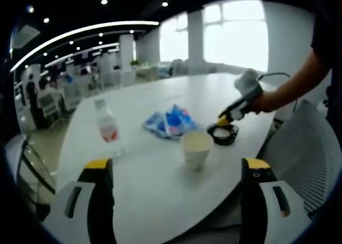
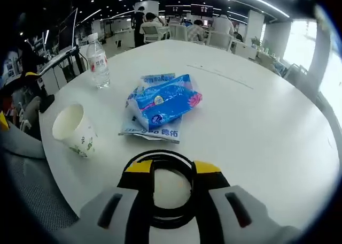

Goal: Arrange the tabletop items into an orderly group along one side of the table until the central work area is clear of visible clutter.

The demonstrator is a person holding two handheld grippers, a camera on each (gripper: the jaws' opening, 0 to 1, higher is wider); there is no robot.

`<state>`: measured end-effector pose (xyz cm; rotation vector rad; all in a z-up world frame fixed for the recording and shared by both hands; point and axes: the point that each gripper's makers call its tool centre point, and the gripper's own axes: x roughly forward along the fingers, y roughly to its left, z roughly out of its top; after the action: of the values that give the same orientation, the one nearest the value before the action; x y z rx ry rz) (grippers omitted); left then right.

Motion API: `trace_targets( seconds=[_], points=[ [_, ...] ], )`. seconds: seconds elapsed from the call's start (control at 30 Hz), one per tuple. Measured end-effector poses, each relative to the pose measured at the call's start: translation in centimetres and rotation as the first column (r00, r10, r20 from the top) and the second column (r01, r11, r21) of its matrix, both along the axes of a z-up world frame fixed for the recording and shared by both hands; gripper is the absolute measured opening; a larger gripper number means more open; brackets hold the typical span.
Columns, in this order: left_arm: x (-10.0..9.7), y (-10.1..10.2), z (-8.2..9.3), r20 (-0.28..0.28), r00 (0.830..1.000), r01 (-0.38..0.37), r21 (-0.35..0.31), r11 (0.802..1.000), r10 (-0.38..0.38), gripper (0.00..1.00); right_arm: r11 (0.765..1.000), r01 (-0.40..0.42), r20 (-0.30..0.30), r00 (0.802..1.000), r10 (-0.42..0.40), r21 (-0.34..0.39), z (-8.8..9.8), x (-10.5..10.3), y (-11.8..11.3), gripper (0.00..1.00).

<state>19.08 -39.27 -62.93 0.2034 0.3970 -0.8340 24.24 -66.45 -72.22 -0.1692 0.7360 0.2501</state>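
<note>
Right now the right gripper (image 2: 170, 172) sits over the black cable coil (image 2: 163, 188) at the table (image 2: 256, 121) edge, jaws narrowly parted around its rim, grip unclear. Far nearer than the left gripper (image 1: 176, 172), whose jaws are spread wide short of the cup (image 1: 196, 146).

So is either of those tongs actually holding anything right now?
The right tongs straddle the near rim of the black ring; whether they grip it cannot be told. The left tongs hold nothing.
</note>
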Motion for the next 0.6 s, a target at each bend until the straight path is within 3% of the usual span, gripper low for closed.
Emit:
trace_targets(
  seconds=[0.3,0.6],
  points=[
    [0.0,0.0,0.1,0.004,1.000,-0.003,-0.003,1.000,0.003,0.97,0.993,-0.067,0.048,0.997,0.063,0.101,2.2,0.7,4.1,0.29],
    [0.1,0.1,0.1,0.005,1.000,-0.005,-0.002,1.000,0.005,0.98,0.980,-0.128,0.067,0.991,0.119,0.151,3.3,1.0,7.5,0.29]
  ],
)
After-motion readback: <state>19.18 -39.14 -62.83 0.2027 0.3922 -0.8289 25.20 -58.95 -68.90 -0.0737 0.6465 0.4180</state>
